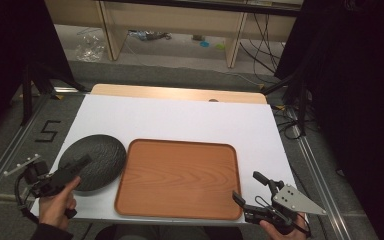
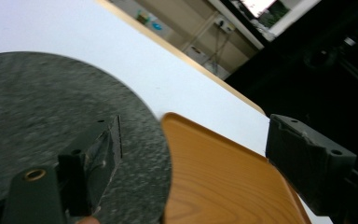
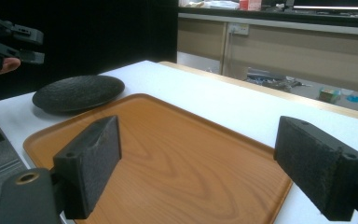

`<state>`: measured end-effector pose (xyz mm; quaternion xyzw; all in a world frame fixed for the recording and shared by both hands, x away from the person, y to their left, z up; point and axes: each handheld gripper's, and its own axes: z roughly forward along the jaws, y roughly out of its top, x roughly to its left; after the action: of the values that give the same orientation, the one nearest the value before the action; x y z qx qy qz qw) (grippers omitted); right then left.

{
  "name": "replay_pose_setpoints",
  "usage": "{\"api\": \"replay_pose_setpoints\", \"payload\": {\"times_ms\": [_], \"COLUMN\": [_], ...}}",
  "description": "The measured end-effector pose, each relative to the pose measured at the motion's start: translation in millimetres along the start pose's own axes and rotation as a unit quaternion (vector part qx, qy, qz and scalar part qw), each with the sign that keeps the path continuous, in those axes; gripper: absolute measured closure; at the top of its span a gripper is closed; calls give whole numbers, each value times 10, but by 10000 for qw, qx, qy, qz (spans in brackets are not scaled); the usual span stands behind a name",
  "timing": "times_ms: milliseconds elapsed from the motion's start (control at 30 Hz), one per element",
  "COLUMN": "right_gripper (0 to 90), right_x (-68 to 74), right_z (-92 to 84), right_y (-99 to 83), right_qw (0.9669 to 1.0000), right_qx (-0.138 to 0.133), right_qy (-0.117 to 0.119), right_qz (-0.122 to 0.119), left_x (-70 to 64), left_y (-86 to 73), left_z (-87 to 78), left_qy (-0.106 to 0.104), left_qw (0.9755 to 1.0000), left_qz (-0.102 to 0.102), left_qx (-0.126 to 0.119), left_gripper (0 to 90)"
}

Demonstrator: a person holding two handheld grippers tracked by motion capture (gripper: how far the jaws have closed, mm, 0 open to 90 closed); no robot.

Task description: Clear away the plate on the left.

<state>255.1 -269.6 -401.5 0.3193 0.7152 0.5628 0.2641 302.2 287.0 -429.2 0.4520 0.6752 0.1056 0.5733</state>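
We hold our left gripper (image 1: pixel 82 164) wide apart over the near edge of the dark plate (image 1: pixel 97 159), likely to lift it. The wooden tray (image 1: pixel 180 178) lies beside it, empty, perhaps its destination. Our right gripper (image 1: pixel 247 188) waits wide at the tray's near corner.

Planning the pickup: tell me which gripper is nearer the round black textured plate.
Left. The left gripper hovers over the round black textured plate's near edge; the right gripper sits across the wooden tray, by its right corner.

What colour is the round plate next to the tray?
The round textured plate is dark charcoal grey, almost black, best seen in the right gripper view.
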Motion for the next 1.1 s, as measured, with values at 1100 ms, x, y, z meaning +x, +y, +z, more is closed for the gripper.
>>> {"api": "replay_pose_setpoints", "payload": {"times_ms": [1100], "right_gripper": [160], "right_x": [3], "right_z": [2], "right_y": [-1], "right_qw": [10000], "right_qx": [22], "right_qy": [46], "right_qz": [6], "left_x": [434], "left_y": [116], "left_z": [-45], "left_qy": [612], "left_qw": [9941], "left_qz": [-830], "left_qx": [336], "left_gripper": [217]}}
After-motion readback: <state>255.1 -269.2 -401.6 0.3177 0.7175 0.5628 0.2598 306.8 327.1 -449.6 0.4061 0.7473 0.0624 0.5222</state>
